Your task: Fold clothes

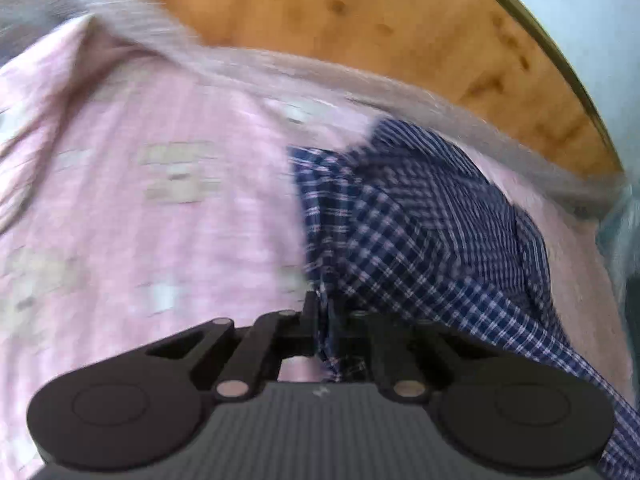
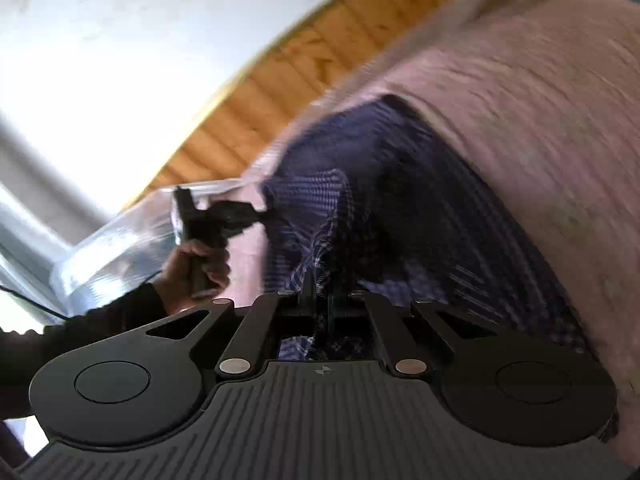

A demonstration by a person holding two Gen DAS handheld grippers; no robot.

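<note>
A navy and white checked shirt [image 1: 420, 224] lies bunched on a pink patterned cloth [image 1: 140, 184]. My left gripper [image 1: 325, 312] is shut on a fold of the shirt's edge, and fabric hangs between its fingers. In the right wrist view the same checked shirt [image 2: 380, 184] stretches away, motion-blurred, with my right gripper [image 2: 322, 292] shut on another part of its edge. The left gripper [image 2: 256, 216] shows there too, held by a hand [image 2: 196, 268] in a dark sleeve, pinching the shirt's far corner.
The pink cloth [image 2: 520, 120] covers a wooden table [image 1: 380, 12] whose rounded rim [image 2: 256, 92] shows beyond it. A clear plastic sheet edge [image 2: 120, 240] hangs at the cloth's border. Pale floor [image 2: 120, 40] lies past the table.
</note>
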